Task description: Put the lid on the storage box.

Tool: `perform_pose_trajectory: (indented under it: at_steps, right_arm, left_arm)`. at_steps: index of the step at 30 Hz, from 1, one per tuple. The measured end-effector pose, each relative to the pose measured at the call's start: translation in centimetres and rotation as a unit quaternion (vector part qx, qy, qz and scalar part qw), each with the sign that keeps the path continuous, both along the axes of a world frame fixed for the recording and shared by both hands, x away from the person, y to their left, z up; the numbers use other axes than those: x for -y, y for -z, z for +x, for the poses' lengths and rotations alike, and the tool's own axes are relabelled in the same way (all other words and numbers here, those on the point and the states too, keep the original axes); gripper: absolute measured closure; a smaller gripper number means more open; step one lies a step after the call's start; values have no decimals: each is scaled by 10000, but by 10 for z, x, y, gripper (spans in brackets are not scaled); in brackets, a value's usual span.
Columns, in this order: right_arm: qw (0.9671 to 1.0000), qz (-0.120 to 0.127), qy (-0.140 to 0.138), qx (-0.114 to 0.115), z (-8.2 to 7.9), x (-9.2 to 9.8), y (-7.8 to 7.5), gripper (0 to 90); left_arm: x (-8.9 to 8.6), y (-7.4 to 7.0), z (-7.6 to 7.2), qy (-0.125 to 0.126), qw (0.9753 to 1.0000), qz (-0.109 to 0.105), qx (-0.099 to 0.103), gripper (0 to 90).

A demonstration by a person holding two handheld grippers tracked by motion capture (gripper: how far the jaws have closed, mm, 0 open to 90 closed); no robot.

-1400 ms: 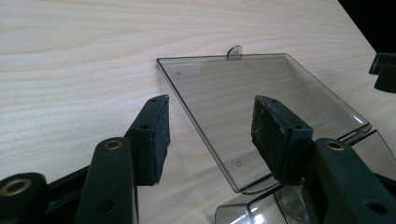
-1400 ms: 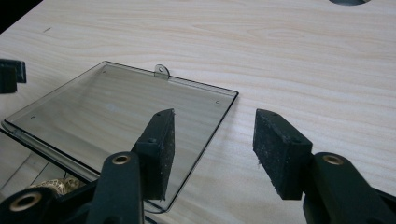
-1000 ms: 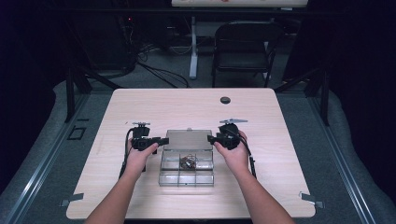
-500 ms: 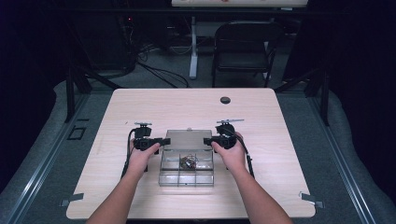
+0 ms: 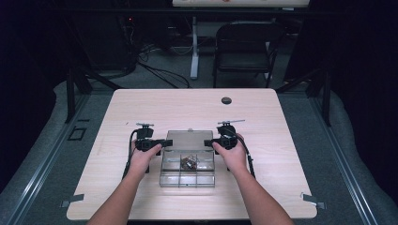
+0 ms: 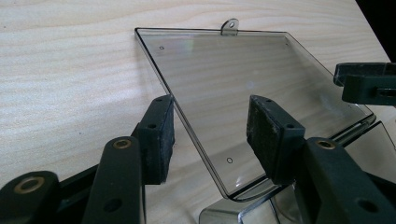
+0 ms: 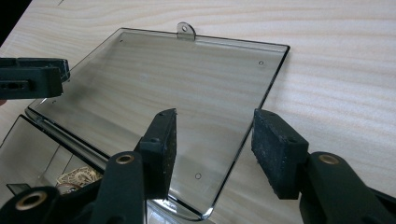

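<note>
Clear box [image 5: 187, 171] mid-desk [image 5: 281, 122], lid [image 6: 233, 84] flung open flat behind. Left tool [image 6: 210, 133], right tool [image 7: 212, 149]: both gaping, gripping nothing, 1 straddling each lid side edge, likely to swing it shut evenly.

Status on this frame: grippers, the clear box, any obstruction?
Left gripper open, astride the lid's left edge. Right gripper open, astride its right edge. Clear box open, lid lying back on the table. Nothing in the way.
</note>
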State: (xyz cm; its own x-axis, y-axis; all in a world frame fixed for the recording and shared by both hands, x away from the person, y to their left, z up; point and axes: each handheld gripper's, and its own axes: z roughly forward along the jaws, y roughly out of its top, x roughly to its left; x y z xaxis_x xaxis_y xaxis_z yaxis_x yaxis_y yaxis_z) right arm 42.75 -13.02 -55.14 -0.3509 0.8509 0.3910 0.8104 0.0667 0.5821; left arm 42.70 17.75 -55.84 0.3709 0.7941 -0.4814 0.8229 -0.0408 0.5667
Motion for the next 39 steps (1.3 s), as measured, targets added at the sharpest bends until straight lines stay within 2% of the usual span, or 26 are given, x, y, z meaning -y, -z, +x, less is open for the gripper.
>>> perform_pose_trajectory:
  at_steps: [17, 24, 39]
  right_arm:
    - [9996, 162, -2, -210, 1, 3, 4, 478]
    - [9992, 265, 25, -298, 2, 4, 7, 474]
    - [9985, 381, 52, -392, 4, 6, 9, 467]
  left_arm:
    - [2, 4, 2, 16, 9998, -36, -208, 513]
    - [1, 5, 3, -18, 9995, -117, -288, 505]
    - [2, 7, 3, -33, 9992, -174, -344, 475]
